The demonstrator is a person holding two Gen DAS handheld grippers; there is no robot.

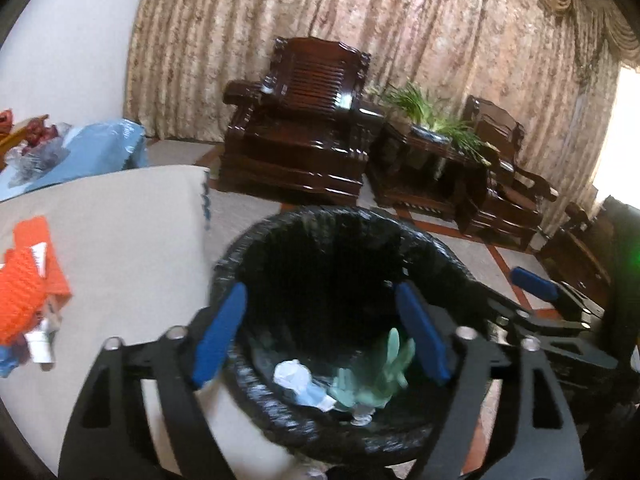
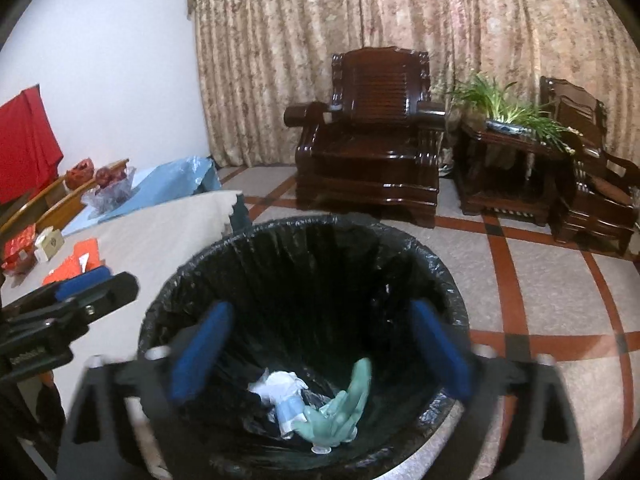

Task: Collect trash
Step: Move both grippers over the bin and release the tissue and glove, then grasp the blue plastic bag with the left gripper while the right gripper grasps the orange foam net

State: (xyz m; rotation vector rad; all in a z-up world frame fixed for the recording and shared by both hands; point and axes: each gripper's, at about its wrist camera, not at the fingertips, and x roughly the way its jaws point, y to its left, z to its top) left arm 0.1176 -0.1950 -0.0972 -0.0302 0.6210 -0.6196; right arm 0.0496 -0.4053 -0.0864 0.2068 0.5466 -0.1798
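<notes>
A: Start big. What fills both views?

B: The bin (image 2: 304, 320), lined in black, standing on the tiled floor just beside the table (image 1: 120, 216). Both tools hang over its mouth.

A: And the tools themselves?

B: The left gripper (image 1: 320, 336) has its jaws spread wide with nothing between them. The right gripper (image 2: 320, 352) is the same: spread, empty.

A: So which step is this?

B: I'd judge a drop just made. In the bottom of the bin lie a green glove (image 2: 340, 404) and crumpled white paper (image 2: 280, 390), touching each other.

A: What's left to collect?

B: On the table, an orange mesh (image 1: 20, 292) over an orange packet (image 1: 40, 256), with a small white tube (image 1: 40, 344) beside them. Whether all of that counts as trash is my guess.

A: Next move?

B: Probably swing the left tool back over the table and close on the tube or the mesh. The mesh looks soft, so pinch it low.

A: Any writing?

B: Small lettering on the left tool's body in the right view, too blurred to read.
</notes>
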